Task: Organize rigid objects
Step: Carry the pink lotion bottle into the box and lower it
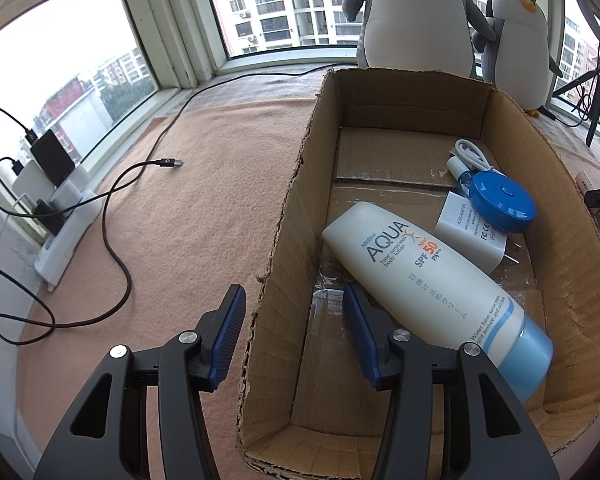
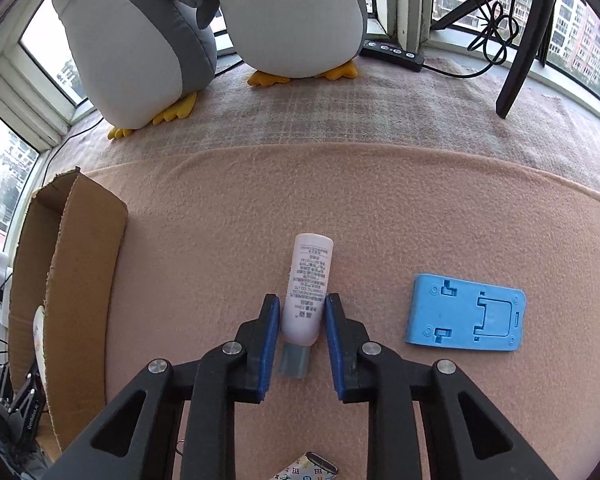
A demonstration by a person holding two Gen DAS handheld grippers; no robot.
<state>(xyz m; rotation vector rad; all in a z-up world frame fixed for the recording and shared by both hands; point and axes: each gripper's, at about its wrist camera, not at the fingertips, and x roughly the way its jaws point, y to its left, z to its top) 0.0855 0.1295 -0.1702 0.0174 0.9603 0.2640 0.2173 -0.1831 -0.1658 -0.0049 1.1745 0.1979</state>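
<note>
A cardboard box [image 1: 296,200] lies on the peach blanket; it holds a white sunscreen bottle [image 1: 432,292], a white charger [image 1: 472,236], a round blue tape measure [image 1: 502,202] and a small bottle with a white cable [image 1: 466,156]. My left gripper [image 1: 294,324] is open and empty, its fingers astride the box's left wall. My right gripper [image 2: 302,328] is open around a small pink tube [image 2: 306,292] with a grey cap that lies on the blanket; the pads are close beside it. The box also shows at the left in the right wrist view [image 2: 80,264].
A blue plastic stand [image 2: 466,312] lies right of the tube. A patterned object [image 2: 308,470] lies at the bottom edge. Two penguin plush toys [image 2: 220,20] stand by the window. A black cable [image 1: 120,208], power strip [image 1: 68,236] and tripod leg [image 2: 520,68] are around.
</note>
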